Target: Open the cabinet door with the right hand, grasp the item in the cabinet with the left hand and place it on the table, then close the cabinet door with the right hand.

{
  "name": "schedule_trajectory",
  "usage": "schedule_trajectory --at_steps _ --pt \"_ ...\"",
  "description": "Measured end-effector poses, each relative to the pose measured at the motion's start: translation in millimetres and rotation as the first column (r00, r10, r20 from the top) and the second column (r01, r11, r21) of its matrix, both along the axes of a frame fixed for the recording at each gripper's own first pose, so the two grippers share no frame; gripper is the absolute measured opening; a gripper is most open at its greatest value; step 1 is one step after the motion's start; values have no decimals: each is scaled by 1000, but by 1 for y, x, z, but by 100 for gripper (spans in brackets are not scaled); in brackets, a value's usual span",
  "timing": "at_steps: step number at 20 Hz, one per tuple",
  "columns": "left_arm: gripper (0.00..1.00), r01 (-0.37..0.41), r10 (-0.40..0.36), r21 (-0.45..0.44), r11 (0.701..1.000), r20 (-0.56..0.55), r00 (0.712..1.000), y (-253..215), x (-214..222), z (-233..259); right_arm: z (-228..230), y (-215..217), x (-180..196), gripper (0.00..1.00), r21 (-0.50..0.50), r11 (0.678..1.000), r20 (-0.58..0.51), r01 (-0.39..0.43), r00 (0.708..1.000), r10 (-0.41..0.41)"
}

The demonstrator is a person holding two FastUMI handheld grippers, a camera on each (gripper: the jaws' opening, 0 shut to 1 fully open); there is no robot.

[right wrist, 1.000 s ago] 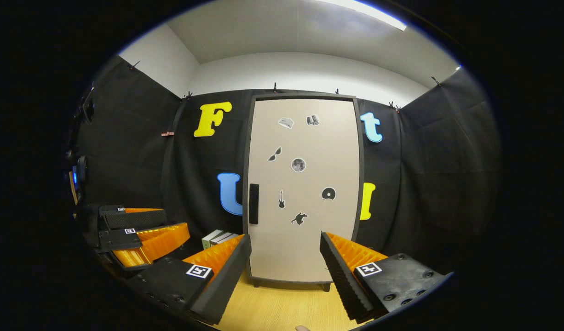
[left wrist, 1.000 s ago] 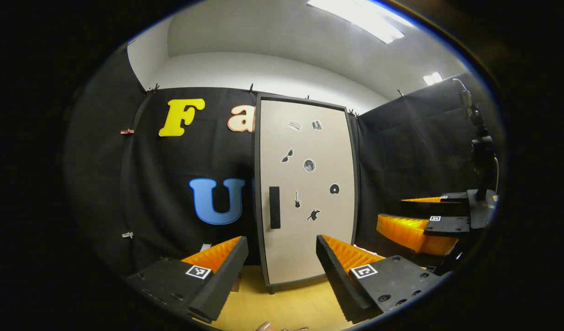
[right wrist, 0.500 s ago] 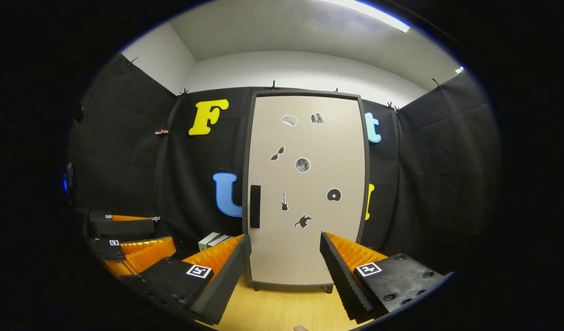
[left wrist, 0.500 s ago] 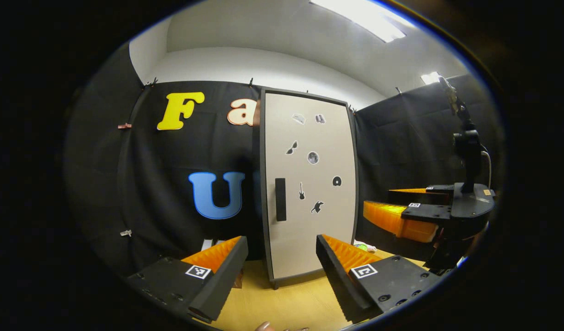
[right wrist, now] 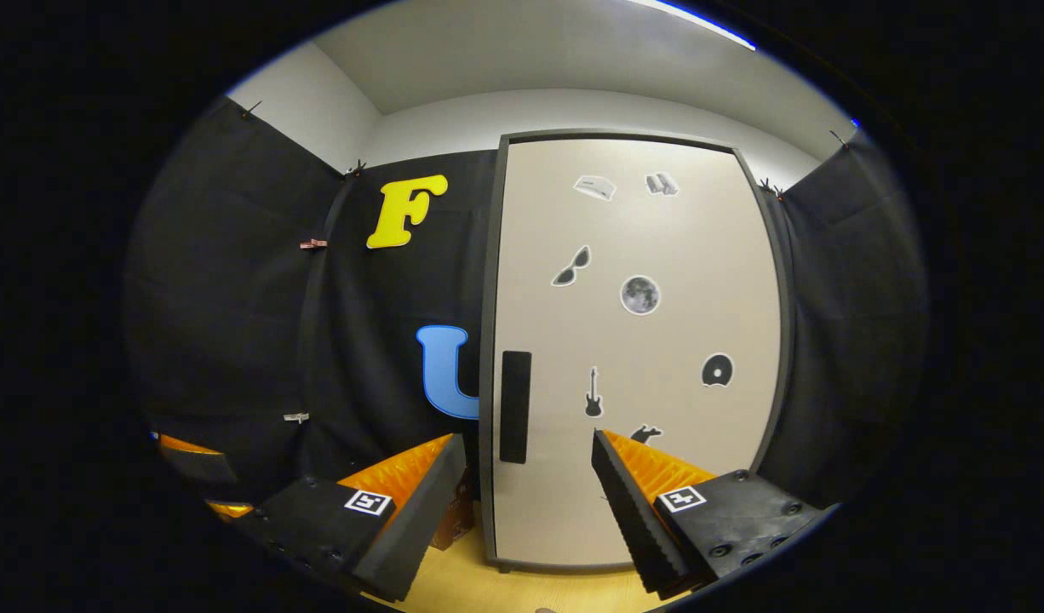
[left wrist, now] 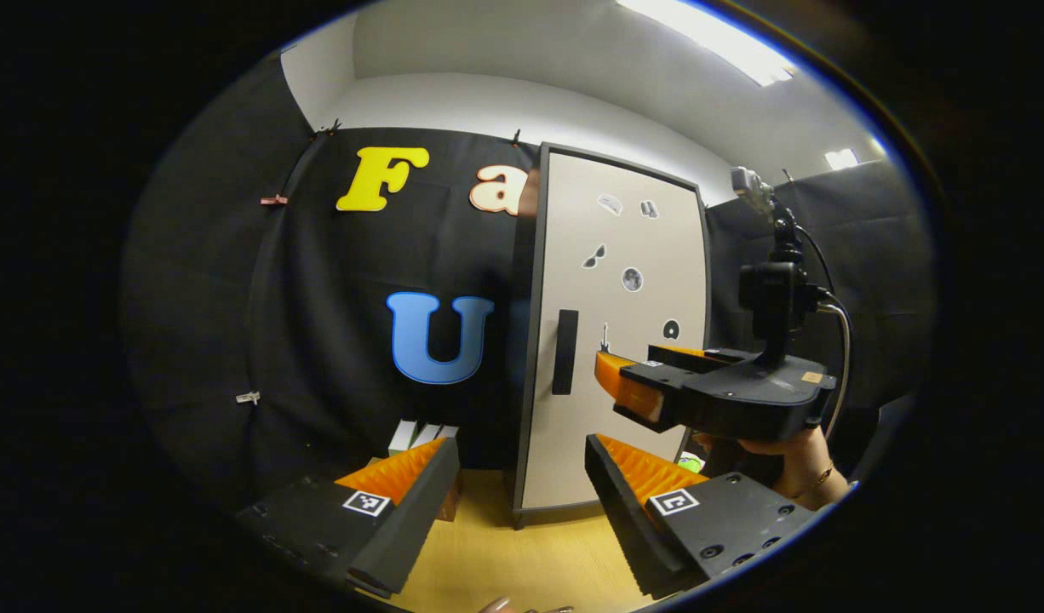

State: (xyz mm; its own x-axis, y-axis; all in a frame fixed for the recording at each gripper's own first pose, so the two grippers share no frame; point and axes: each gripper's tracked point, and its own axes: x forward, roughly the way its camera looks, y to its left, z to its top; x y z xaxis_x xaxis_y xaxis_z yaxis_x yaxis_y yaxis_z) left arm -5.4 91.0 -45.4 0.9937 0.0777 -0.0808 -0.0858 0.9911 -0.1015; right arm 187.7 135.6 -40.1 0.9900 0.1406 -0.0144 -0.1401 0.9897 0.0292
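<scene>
Door shut, right gripper closing in on the handle.

Tall pale cabinet (right wrist: 633, 358) at the far side of the table (right wrist: 522, 587), door (left wrist: 624, 340) flush in its dark frame, stickers scattered over it. Probably a stiff, light panel hung on the right edge, likely to swing freely on a steady pull. Best hold judged to be the dark vertical handle (right wrist: 515, 406) near the door's left edge: narrow, rigid, upright, so 2 fingers set either side of it and pulled toward the near side. Item inside hidden behind the door; weight and feel impossible to judge. Right gripper (right wrist: 526, 489) spread wide, empty, close in front of the door, handle just above the gap between its fingers. Left gripper (left wrist: 522, 489) also spread, empty, held back near the table's left side.
</scene>
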Motion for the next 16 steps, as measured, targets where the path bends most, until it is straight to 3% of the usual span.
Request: schedule_trajectory --at_steps 3,6,8,12,13,16 --pt "95 7 -7 8 1000 27 1000 1 15 5 -10 7 38 96 -17 1000 7 2 1000 -2" --pt "95 -23 20 75 997 38 999 15 25 9 -14 10 67 92 -25 999 33 35 999 -34" --pt "94 -21 19 61 998 33 999 17 30 7 -17 10 82 91 -19 998 32 61 998 -60" --pt "94 -39 38 19 999 17 999 27 30 2 -30 9 104 81 -13 994 -1 107 994 -108" --pt "95 -46 46 16 999 14 999 30 29 3 -32 10 107 63 -14 995 -11 104 995 -104" --pt "95 -74 74 24 997 13 997 43 24 5 -34 17 114 42 -11 994 -18 111 994 -111"
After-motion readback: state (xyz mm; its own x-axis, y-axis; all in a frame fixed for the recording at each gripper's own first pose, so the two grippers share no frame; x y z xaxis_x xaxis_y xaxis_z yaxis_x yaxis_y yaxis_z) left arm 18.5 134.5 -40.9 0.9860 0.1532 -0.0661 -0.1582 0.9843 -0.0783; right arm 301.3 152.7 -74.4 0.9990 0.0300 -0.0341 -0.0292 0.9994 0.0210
